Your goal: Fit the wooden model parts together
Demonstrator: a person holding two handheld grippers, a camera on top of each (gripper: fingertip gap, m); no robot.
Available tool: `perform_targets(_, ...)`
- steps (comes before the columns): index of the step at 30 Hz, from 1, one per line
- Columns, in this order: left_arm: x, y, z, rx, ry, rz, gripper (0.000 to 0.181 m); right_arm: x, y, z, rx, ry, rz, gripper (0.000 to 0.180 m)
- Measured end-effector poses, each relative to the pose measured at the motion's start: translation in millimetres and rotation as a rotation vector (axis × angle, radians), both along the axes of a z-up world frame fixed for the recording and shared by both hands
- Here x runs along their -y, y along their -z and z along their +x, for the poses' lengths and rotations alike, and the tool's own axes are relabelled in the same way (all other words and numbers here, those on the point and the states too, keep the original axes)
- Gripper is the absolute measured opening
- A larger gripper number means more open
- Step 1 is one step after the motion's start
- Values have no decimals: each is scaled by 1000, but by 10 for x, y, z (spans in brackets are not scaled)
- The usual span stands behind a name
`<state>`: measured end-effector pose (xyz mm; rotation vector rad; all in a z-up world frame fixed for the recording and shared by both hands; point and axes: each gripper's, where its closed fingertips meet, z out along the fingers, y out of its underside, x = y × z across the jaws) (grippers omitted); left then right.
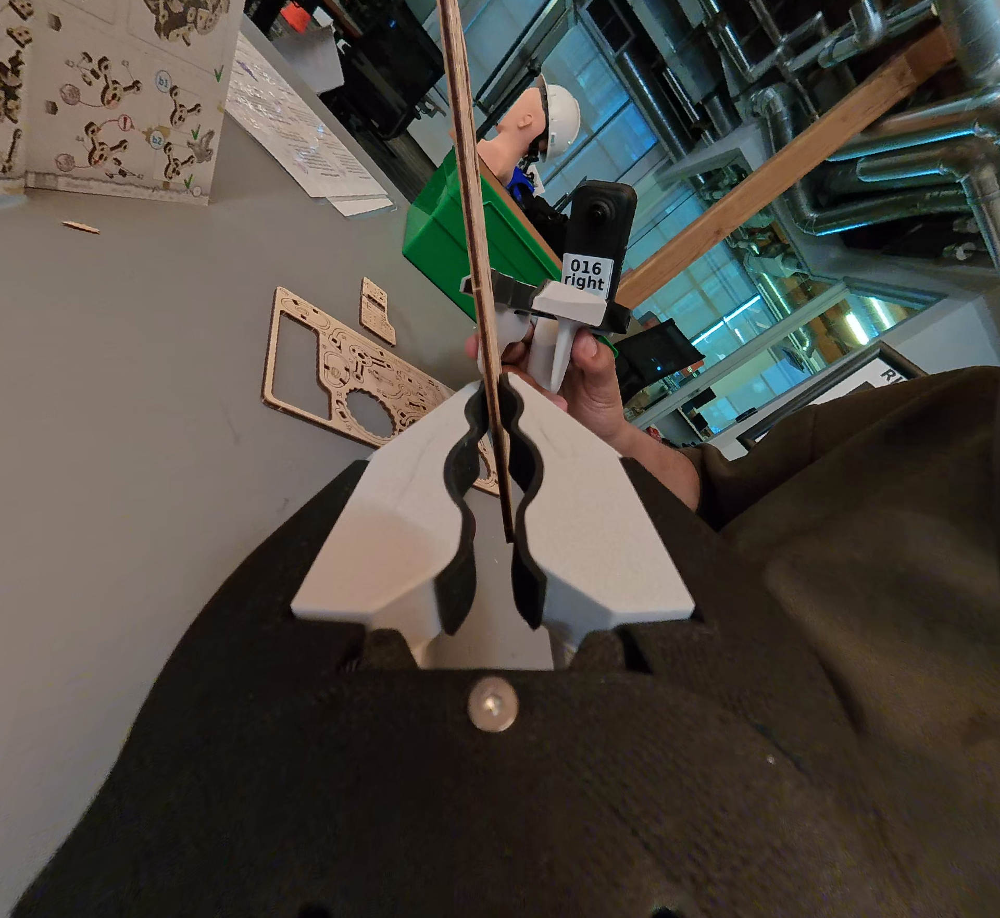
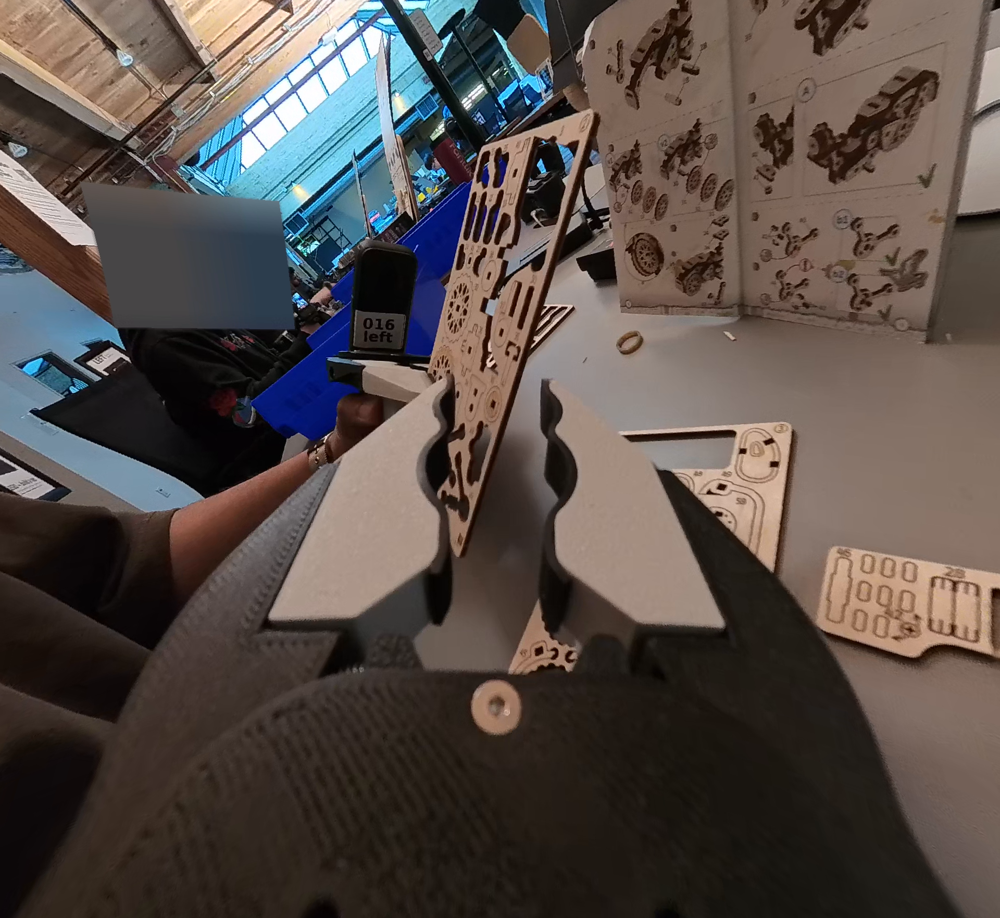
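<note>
My left gripper is shut on the lower edge of a thin laser-cut wooden parts sheet, seen edge-on and held upright above the grey table. In the right wrist view the sheet shows its face, with many cut-out holes and gear shapes. My right gripper is open, and the sheet's lower corner stands between its jaws, close to the left finger. The right gripper also shows in the left wrist view, straddling the sheet. The left gripper shows behind the sheet.
More wooden sheets lie flat on the table. A folded instruction sheet stands at the back. A wooden ring lies near it. A green bin and blue bins sit at the table's edge. Spacing between my two grippers at the tips: around 6 centimetres.
</note>
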<state>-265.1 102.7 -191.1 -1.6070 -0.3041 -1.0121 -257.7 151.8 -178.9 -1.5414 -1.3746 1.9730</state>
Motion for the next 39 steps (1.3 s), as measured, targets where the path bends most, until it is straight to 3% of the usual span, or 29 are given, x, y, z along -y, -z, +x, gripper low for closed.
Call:
perform_targets(10, 98, -35, -748, -78, -437, 16, 1, -20, -3, 0, 1, 5, -6, 29)
perform_targets(16, 131, -21, -880, -137, -547, -2, 0, -23, 7, -3, 6, 5, -10, 29)
perform_targets(39, 145, 16, -938, -103, -570, -24, 0, -14, 21, -6, 13, 4, -11, 29)
